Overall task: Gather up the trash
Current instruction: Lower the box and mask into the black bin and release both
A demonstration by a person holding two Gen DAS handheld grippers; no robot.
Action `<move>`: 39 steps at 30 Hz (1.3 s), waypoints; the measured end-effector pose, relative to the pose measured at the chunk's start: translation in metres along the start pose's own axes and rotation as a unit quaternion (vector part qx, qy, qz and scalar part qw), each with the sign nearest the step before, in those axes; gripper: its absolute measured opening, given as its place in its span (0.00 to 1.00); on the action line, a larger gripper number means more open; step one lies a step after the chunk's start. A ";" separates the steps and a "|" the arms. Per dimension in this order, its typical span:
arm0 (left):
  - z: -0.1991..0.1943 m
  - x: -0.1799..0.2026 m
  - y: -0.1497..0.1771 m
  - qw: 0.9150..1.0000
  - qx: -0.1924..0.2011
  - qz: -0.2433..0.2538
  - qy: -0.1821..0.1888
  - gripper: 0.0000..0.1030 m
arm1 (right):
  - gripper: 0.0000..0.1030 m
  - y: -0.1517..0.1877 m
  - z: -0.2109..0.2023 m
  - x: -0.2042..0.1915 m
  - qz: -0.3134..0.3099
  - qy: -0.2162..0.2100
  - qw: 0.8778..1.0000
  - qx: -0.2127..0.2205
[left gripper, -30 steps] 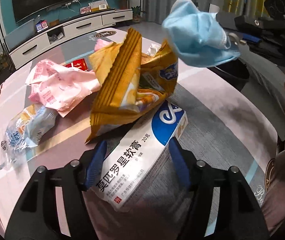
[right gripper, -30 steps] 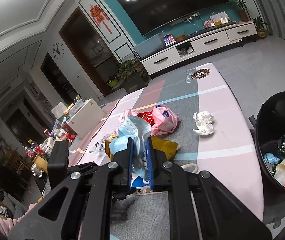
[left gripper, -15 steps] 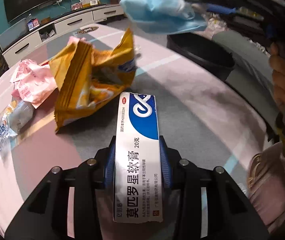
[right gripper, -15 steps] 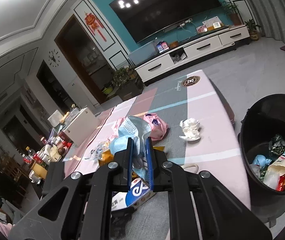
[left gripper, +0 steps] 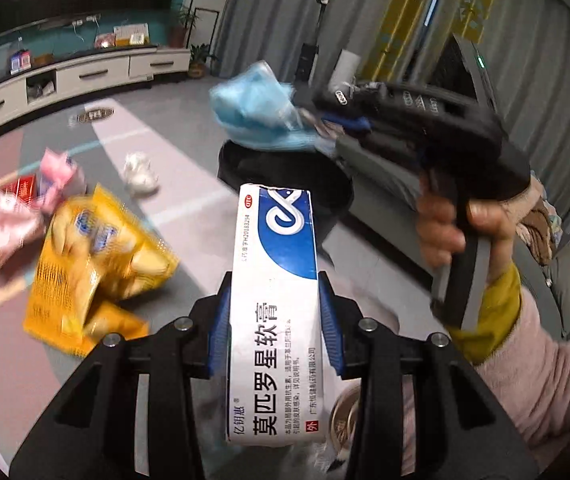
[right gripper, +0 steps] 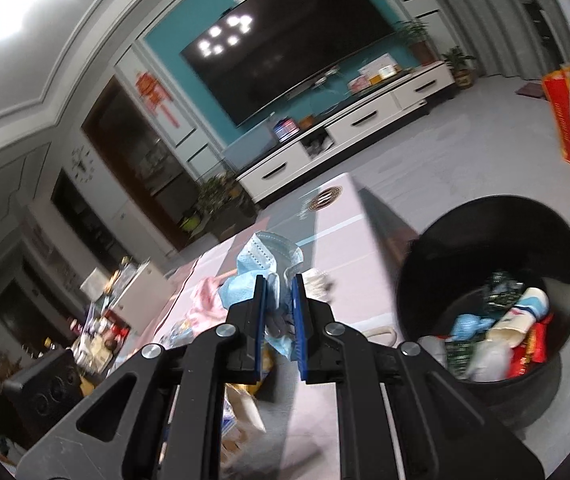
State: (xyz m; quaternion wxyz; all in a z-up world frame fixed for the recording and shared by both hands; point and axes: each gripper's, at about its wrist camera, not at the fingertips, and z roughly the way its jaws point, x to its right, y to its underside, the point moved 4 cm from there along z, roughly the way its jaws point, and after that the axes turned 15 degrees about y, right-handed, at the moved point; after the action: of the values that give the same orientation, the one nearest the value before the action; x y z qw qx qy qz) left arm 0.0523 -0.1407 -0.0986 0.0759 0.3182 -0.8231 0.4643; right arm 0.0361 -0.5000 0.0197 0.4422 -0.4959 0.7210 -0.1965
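Mid-cleanup: the left gripper [left gripper: 275, 320] has its jaws clamped on a white-and-blue ointment box [left gripper: 275, 300], while the right gripper [right gripper: 279, 316], jaws pinched tight, carries a blue face mask [right gripper: 263, 264] toward the part-filled black bin [right gripper: 493, 300] beside the desk [left gripper: 189, 184]. A yellow snack bag [left gripper: 97, 256], pink wrappers [left gripper: 1, 216] and a tissue wad [left gripper: 139, 174] remain near the desk's far edge.

Two wrist fisheyes, close over table [left gripper: 189, 184] – both face bin [right gripper: 497, 216] (shared: blue mask [left gripper: 257, 108]).
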 end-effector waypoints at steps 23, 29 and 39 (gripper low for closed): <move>0.161 -0.032 -0.125 0.996 -0.001 -0.061 -0.060 0.65 | 0.30 -0.006 0.013 0.131 0.109 0.226 0.968 -0.024; 0.153 -0.030 -0.125 0.997 0.008 -0.055 -0.061 0.73 | 0.50 -0.007 0.011 0.143 0.147 0.221 0.964 -0.019; 0.095 -0.016 -0.088 0.997 0.025 -0.039 -0.061 0.78 | 0.54 -0.002 0.020 0.116 0.143 0.182 0.972 -0.042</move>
State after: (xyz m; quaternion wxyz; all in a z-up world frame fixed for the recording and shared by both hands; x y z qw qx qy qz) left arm 0.1329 -0.2427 -0.0948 0.0357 0.3798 -0.8012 0.4610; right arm 0.0403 -0.6008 -0.0410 0.3059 -0.3616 0.8605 -0.1877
